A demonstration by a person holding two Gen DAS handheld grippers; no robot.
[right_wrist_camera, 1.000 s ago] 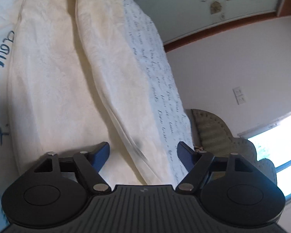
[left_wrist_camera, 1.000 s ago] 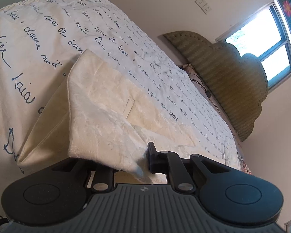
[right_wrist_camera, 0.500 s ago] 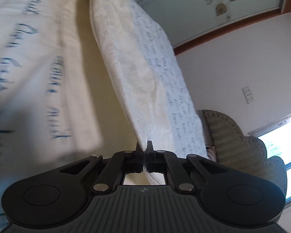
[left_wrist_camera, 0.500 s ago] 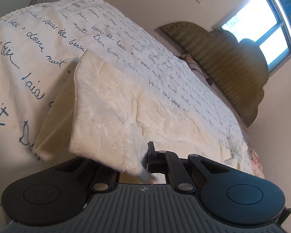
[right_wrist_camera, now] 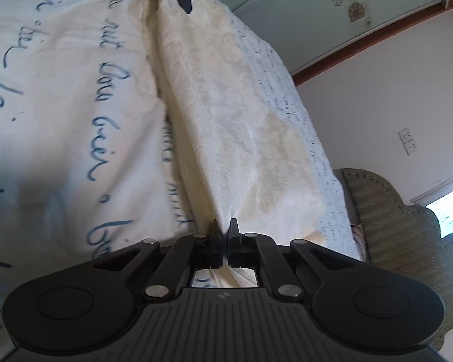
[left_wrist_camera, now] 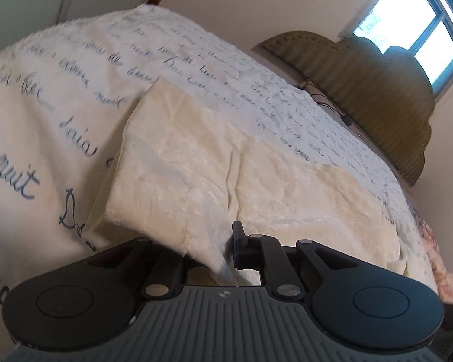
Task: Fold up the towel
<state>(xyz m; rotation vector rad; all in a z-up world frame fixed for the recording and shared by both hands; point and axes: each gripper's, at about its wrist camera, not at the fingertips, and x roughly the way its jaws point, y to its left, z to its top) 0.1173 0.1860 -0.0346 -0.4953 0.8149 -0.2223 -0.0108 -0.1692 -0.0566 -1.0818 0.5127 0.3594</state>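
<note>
Cream plush towel (left_wrist_camera: 202, 178), corners pinched by left hand-held gripper (left_wrist_camera: 226, 252), right hand-held gripper (right_wrist_camera: 223, 238)

Cream towel (left_wrist_camera: 196, 175) showing soft, crinkled matt cloth; bedspread (left_wrist_camera: 75, 90) lying beneath the grippers showing smooth printed fabric.

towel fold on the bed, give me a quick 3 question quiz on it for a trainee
1. True or false: the right hand-held gripper is shut on an edge of the cream towel.
2. What does the towel rest on? A) a bare wooden table B) a bedspread printed with handwriting C) a tiled floor
3. Fill in: in the left wrist view, the left hand-held gripper grips a ____ of the towel.

Key
1. True; its jaws pinch the fabric.
2. B; the script bedspread lies under it.
3. Corner; the fabric tip sits between the fingers.
</note>
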